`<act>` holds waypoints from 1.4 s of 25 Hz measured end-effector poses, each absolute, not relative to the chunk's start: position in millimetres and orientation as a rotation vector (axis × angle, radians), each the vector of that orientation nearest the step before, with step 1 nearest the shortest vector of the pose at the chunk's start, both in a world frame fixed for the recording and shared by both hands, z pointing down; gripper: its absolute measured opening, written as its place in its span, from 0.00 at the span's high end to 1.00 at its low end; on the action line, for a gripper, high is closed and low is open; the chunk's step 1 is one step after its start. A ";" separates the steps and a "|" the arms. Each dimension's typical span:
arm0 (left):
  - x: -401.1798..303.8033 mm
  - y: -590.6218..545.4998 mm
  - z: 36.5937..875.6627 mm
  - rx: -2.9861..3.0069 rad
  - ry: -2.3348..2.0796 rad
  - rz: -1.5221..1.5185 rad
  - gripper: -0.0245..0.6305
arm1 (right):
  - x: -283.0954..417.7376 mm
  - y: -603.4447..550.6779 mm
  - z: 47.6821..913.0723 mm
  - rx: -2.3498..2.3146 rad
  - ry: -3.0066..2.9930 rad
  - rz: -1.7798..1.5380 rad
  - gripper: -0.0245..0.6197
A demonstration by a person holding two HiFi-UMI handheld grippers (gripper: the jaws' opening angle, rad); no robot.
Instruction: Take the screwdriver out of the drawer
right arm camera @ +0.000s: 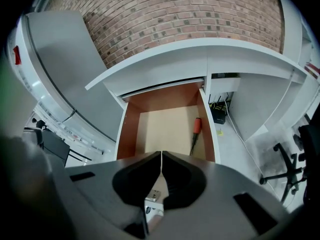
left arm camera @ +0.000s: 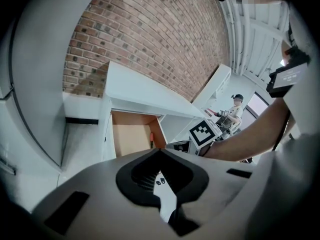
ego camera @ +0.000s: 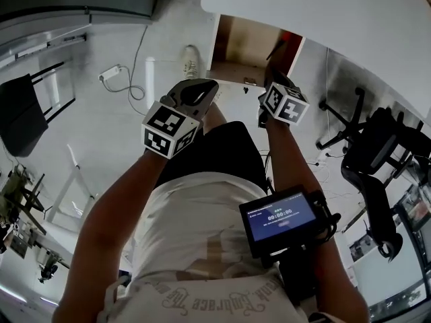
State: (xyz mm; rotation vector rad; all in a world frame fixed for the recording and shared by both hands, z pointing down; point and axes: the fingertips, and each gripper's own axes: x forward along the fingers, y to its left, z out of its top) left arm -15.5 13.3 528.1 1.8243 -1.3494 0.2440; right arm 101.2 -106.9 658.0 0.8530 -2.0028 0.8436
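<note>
The drawer (right arm camera: 165, 126) under the white desk stands pulled open, its wooden bottom bare. The screwdriver (right arm camera: 195, 132), orange handle and dark shaft, lies along the drawer's right wall. In the left gripper view its orange handle (left arm camera: 151, 138) shows at the drawer's right side (left arm camera: 131, 136). My right gripper (right arm camera: 161, 156) hangs above the drawer's front, jaws shut and holding nothing, left of the screwdriver. My left gripper (left arm camera: 160, 154) is held further back, jaws together and holding nothing. In the head view the left gripper (ego camera: 199, 91) and the right gripper (ego camera: 275, 91) hover before the drawer (ego camera: 246, 49).
The white desk top (ego camera: 323, 12) overhangs the drawer, with a brick wall behind. A black office chair (ego camera: 377, 160) stands at the right, a dark chair (ego camera: 23, 113) at the left. A power strip with cable (ego camera: 111, 74) lies on the floor. A screen device (ego camera: 279, 217) sits on the right forearm.
</note>
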 end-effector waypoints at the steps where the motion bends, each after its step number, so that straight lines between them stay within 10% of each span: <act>1: -20.1 14.3 533.6 1.820 -1.351 0.246 0.93 | 98.0 -108.1 663.2 0.863 -1.990 0.837 0.92; 35: -44.7 14.1 598.7 1.707 -1.343 0.022 0.93 | 81.4 -195.9 784.2 1.156 -1.747 0.728 0.92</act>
